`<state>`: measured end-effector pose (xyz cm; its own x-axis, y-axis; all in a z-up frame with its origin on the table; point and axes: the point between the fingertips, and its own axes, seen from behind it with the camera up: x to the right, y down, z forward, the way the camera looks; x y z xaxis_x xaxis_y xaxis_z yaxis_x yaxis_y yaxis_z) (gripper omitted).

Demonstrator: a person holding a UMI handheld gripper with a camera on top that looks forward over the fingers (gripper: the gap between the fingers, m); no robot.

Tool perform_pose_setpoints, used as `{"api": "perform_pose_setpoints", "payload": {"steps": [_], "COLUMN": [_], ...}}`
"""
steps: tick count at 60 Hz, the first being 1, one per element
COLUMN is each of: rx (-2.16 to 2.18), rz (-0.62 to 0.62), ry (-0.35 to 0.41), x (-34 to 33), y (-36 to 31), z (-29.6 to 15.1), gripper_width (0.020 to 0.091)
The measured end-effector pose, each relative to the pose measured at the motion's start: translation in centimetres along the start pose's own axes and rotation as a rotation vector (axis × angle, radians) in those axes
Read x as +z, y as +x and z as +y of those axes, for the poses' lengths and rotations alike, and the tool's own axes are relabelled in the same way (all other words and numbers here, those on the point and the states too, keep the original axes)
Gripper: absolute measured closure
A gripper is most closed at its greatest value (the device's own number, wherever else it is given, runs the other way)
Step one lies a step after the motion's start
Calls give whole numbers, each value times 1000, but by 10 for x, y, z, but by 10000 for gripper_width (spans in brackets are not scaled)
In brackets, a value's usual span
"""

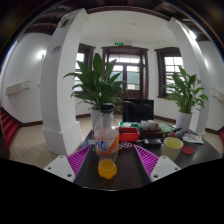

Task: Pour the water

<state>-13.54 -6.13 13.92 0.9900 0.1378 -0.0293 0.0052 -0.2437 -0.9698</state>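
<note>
Bottle [106, 140] base (between the jaws) cut off, table clutter [150, 128] indistinct

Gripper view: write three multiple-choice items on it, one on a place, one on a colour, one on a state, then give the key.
1. Where is the bottle?
A. Between the gripper's fingers
B. Behind the right-hand plant
C. On the floor by the pillar

2. What colour is the cup on the table?
A. Blue
B. Yellow-green
C. Black

3. How does the bottle stand?
A. Lying on its side
B. Upside down
C. Upright

Key: 1 A, the bottle rises between the two pink pads of the gripper. 2 B, the cup to the right of the fingers shows a yellow-green wall. 3 C, its neck points up and the orange liquid sits at its bottom.
</note>
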Motion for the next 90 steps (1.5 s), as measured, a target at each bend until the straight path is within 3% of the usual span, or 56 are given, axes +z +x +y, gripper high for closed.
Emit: {"api": "perform_pose_setpoints", "payload": {"steps": [20, 24, 27, 30, 39, 56, 71, 90], "rx": [21, 18, 6, -10, 47, 37, 417, 1324], "rz": [-32, -20, -10, -25, 6, 14, -50, -125], "ry": [34, 32, 32, 49, 94, 104, 30, 176], "x": [63, 72, 75, 76, 75, 76, 89, 97], "y": [-15, -9, -13, -13, -1, -4, 21, 113], "z": [-7, -4, -3, -1, -6, -5, -9, -46], "gripper_width": [313, 389, 607, 616, 741, 743, 740, 741]}}
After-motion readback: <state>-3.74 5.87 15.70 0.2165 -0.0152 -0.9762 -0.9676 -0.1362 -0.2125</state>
